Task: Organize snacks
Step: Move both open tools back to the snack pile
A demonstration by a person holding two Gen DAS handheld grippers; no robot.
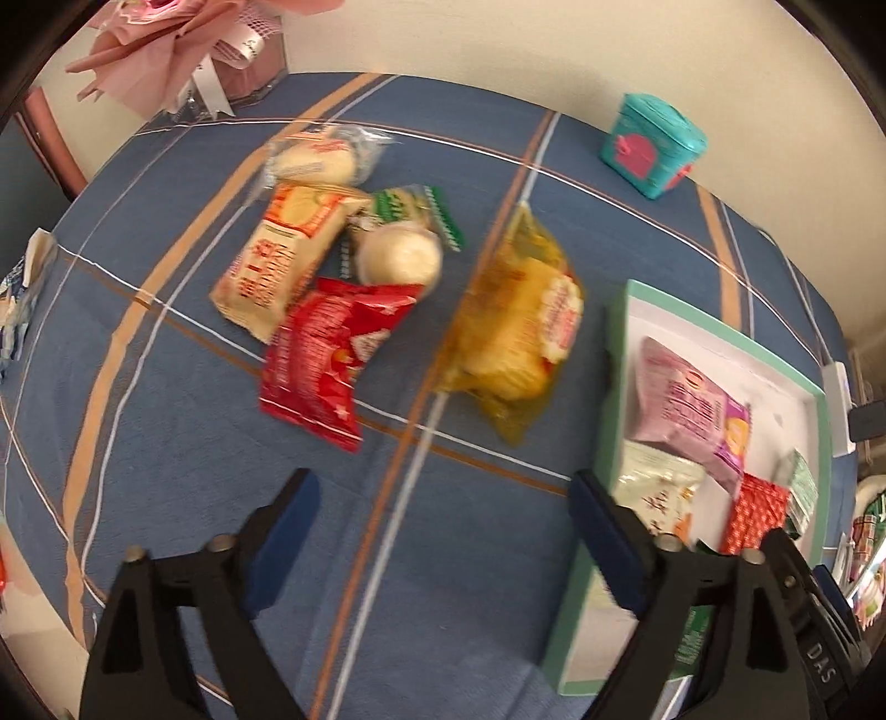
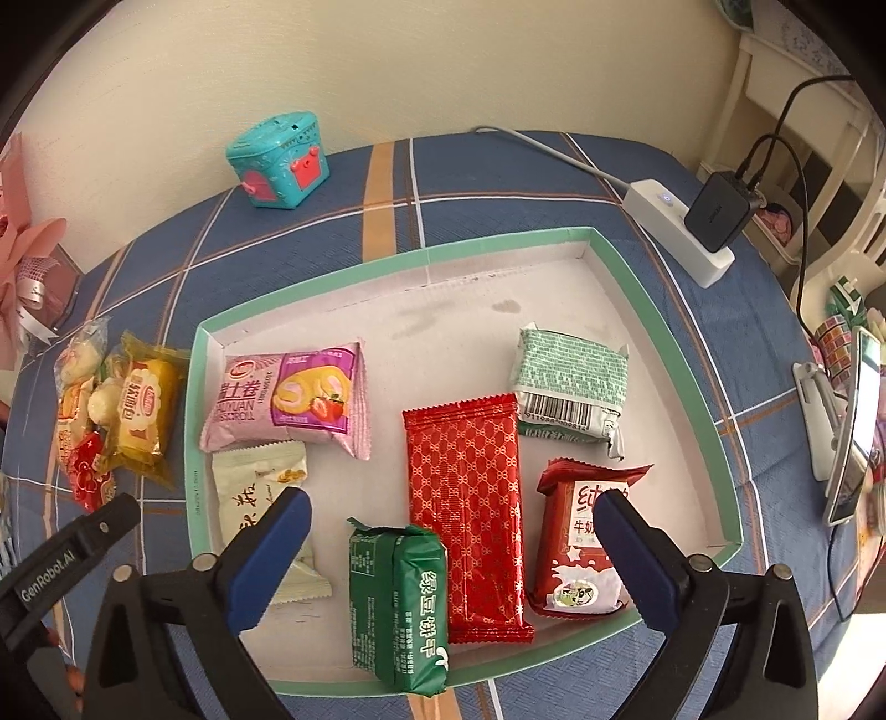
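Note:
A green-rimmed white tray (image 2: 637,277) on the blue plaid cloth holds several snacks: a pink Swiss roll pack (image 2: 288,401), a cream pack (image 2: 260,487), a green biscuit pack (image 2: 396,603), a long red bar (image 2: 465,515), a red milk pack (image 2: 576,548) and a green-white pack (image 2: 570,382). My right gripper (image 2: 451,518) is open above the tray. My left gripper (image 1: 443,498) is open over the cloth, near loose snacks: a yellow pack (image 1: 515,327), a red pack (image 1: 326,354), an orange-cream pack (image 1: 282,255) and two white round cakes (image 1: 398,257). The tray's edge (image 1: 614,354) lies to its right.
A teal toy box (image 2: 279,160) stands at the back by the wall. A white power strip with a black charger (image 2: 681,227) lies at the right. Pink paper flowers (image 1: 183,44) stand at the back left. A phone on a stand (image 2: 853,437) is at the far right.

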